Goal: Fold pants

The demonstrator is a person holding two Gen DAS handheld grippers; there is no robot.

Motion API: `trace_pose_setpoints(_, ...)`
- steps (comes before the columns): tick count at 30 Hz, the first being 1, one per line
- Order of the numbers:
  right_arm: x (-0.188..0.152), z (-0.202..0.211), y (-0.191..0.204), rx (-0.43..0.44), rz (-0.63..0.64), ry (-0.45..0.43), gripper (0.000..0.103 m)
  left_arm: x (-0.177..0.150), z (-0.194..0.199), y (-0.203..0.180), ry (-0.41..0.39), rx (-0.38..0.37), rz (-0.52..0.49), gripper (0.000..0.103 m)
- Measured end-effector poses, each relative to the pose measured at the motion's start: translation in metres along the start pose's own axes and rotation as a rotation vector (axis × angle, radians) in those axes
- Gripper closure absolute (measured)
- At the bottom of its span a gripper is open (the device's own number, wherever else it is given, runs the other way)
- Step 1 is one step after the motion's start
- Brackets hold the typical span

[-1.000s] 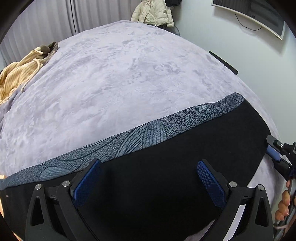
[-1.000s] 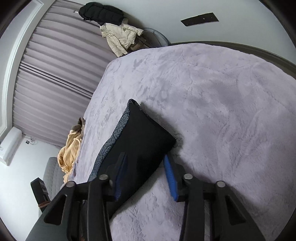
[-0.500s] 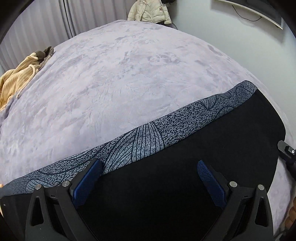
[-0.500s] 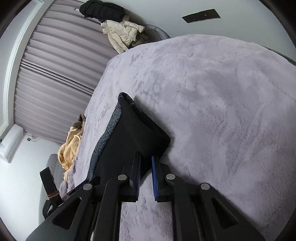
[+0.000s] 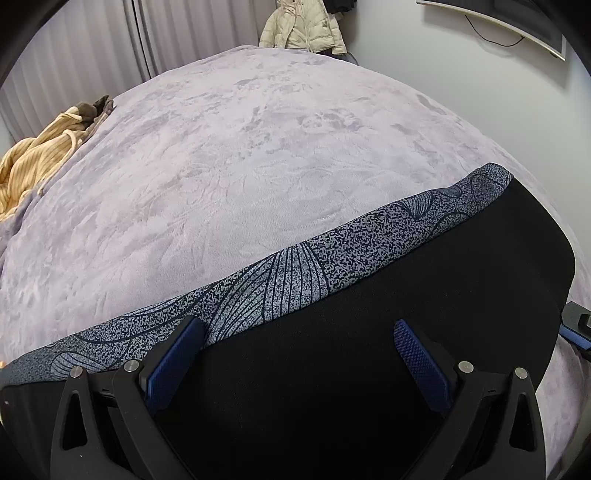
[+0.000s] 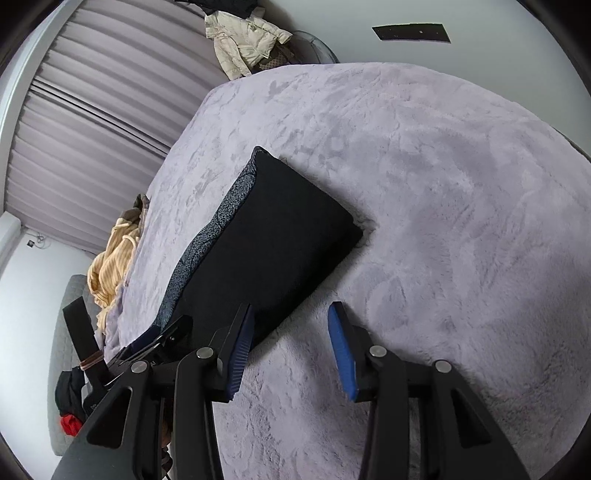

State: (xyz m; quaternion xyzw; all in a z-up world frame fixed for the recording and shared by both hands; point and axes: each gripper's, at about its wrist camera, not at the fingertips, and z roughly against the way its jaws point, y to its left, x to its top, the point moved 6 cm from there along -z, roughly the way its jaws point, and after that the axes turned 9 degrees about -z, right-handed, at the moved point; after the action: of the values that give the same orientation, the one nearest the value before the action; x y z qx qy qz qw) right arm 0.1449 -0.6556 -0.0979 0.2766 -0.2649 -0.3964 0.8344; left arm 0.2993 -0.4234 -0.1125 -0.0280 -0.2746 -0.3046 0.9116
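The pants (image 5: 369, 332) lie folded flat on the lilac bed cover, black with a speckled grey patterned band (image 5: 288, 280) along the far edge. They also show in the right wrist view (image 6: 273, 236) as a long black strip. My left gripper (image 5: 295, 354) is open and hovers over the black cloth, holding nothing. My right gripper (image 6: 291, 339) is open at the near end of the pants, its left finger over the cloth's edge and its right finger over the cover. The right gripper's tip (image 5: 576, 325) peeks in at the right edge of the left wrist view.
The plush lilac bed cover (image 5: 240, 166) spreads far beyond the pants. A yellow striped garment (image 5: 33, 166) lies bunched at the bed's left edge. A cream jacket (image 5: 303, 26) hangs by the curtains. A wall screen (image 5: 498, 22) is at upper right.
My right gripper closed over the end of the pants half a second ago and has now opened and drawn back. My left gripper stayed open and dropped slightly closer to the cloth.
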Motion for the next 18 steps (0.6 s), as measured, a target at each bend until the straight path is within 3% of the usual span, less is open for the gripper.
trace_pose_setpoints(7, 0.009, -0.015, 0.006, 0.013, -0.028, -0.019, 0.058, -0.001, 0.0, 0.0, -0.013, 0.001, 0.0, 0.0)
trace_pose_setpoints(11, 0.019, -0.026, 0.015, 0.068, -0.02, -0.051, 0.056, 0.0, 0.002, 0.0, -0.004, 0.005, 0.01, 0.0)
trace_pose_setpoints(13, 0.02, -0.028, 0.017, 0.097, -0.009, -0.063, 0.065, 0.009, 0.004, 0.0, 0.029, -0.012, 0.024, 0.0)
trace_pose_setpoints(15, 0.017, -0.026, 0.014, 0.121, -0.013, -0.07, 0.067, 0.027, 0.009, 0.0, 0.003, -0.037, 0.031, 0.0)
trace_pose_setpoints(16, 0.017, -0.026, 0.011, 0.145, -0.027, -0.07, 0.068, 0.039, 0.009, 0.003, -0.018, 0.009, 0.036, 0.0)
trace_pose_setpoints(18, 0.017, -0.026, 0.006, 0.173, -0.048, -0.071, 0.07, 0.049, -0.002, 0.011, 0.011, 0.087, 0.055, 0.0)
